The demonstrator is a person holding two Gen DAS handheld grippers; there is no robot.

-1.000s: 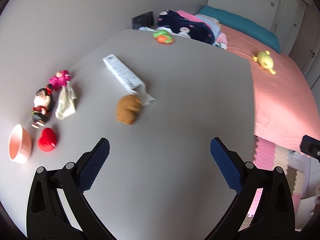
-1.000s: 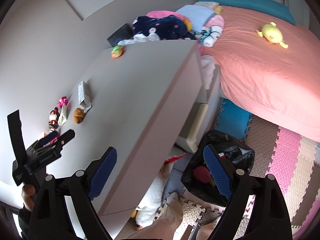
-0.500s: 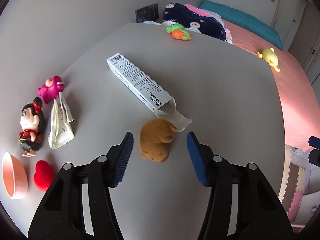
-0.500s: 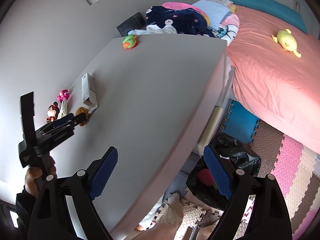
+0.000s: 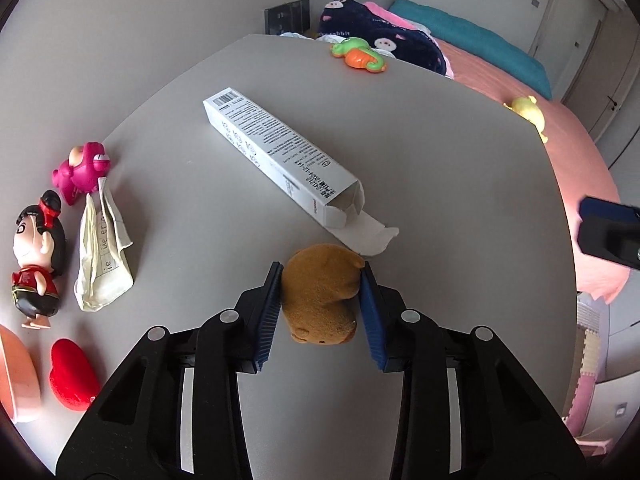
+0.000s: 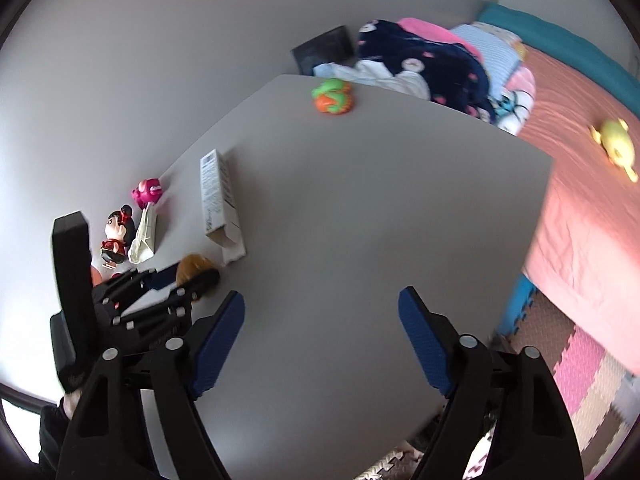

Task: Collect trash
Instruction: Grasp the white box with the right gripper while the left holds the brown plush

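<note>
My left gripper (image 5: 320, 276) is shut on a brown plush bear (image 5: 320, 296) that lies on the grey table (image 5: 440, 160); both blue pads press its sides. An open white carton (image 5: 280, 152) lies just beyond the bear. A crumpled cream wrapper (image 5: 102, 248) lies at the left. My right gripper (image 6: 320, 320) is open and empty above the table's near part. In the right wrist view the left gripper (image 6: 176, 276) holds the bear (image 6: 194, 266) beside the carton (image 6: 218, 200) and the wrapper (image 6: 144, 236).
Toys stand on the table: a pink figure (image 5: 82, 172), a doll (image 5: 36, 256), a red heart (image 5: 74, 380), a pink bowl (image 5: 16, 376), a green-orange toy (image 5: 360, 54). A pink bed (image 5: 580, 168) with a yellow plush (image 5: 528, 110) lies right of the table.
My left gripper moved forward onto the brown bear and closed from wide open to shut on it. My right gripper moved in over the table and stayed open.
</note>
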